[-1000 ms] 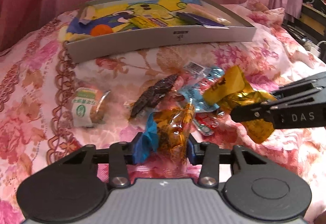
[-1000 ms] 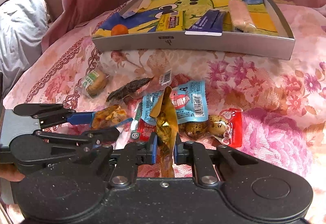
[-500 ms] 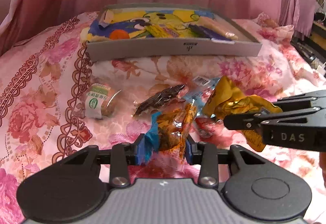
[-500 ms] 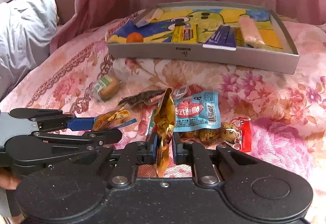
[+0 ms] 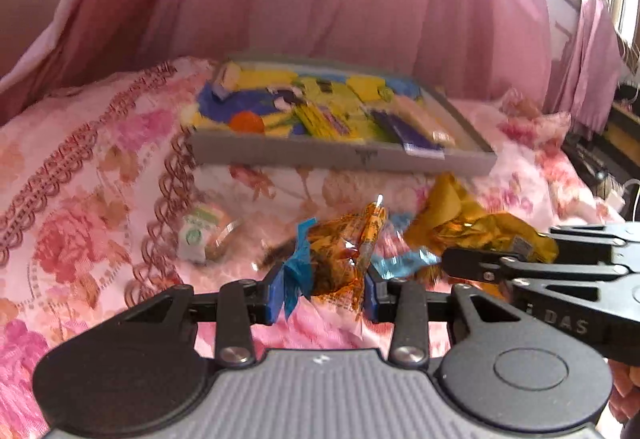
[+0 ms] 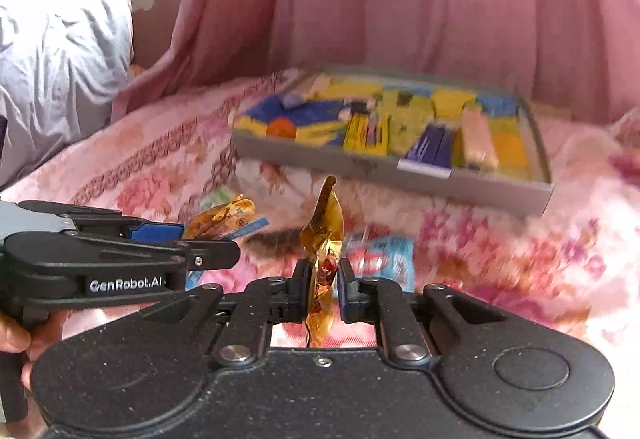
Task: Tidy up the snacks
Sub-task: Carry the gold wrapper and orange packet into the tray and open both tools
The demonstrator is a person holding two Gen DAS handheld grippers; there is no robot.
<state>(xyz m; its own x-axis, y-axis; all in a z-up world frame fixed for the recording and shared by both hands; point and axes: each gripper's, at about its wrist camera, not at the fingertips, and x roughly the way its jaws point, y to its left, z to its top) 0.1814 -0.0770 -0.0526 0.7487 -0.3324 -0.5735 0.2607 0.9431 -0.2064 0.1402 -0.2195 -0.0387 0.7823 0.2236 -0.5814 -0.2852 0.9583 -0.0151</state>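
My left gripper [image 5: 322, 289] is shut on an orange snack packet with a blue end [image 5: 340, 259], held above the bedspread. My right gripper [image 6: 323, 285] is shut on a gold foil snack packet [image 6: 324, 235], which also shows at the right of the left wrist view as the gold packet [image 5: 476, 227]. Ahead lies a grey tray [image 5: 340, 157] with a yellow and blue cartoon bottom, holding an orange round snack [image 5: 247, 122], a yellow bar [image 6: 368, 133], a dark blue bar [image 6: 432, 149] and a pale bar [image 6: 478, 139].
Loose snacks stay on the floral bedspread: a green-labelled cake pack [image 5: 200, 235], a dark strip [image 6: 276, 237] and a light blue packet [image 6: 384, 259]. Pink curtains hang behind the tray. A white pillow [image 6: 60, 71] lies far left. A hand [image 6: 16, 339] holds the left gripper.
Both grippers have risen off the bed with their packets and tilted up, so the tray now sits farther down the view. The picture is blurred by motion.
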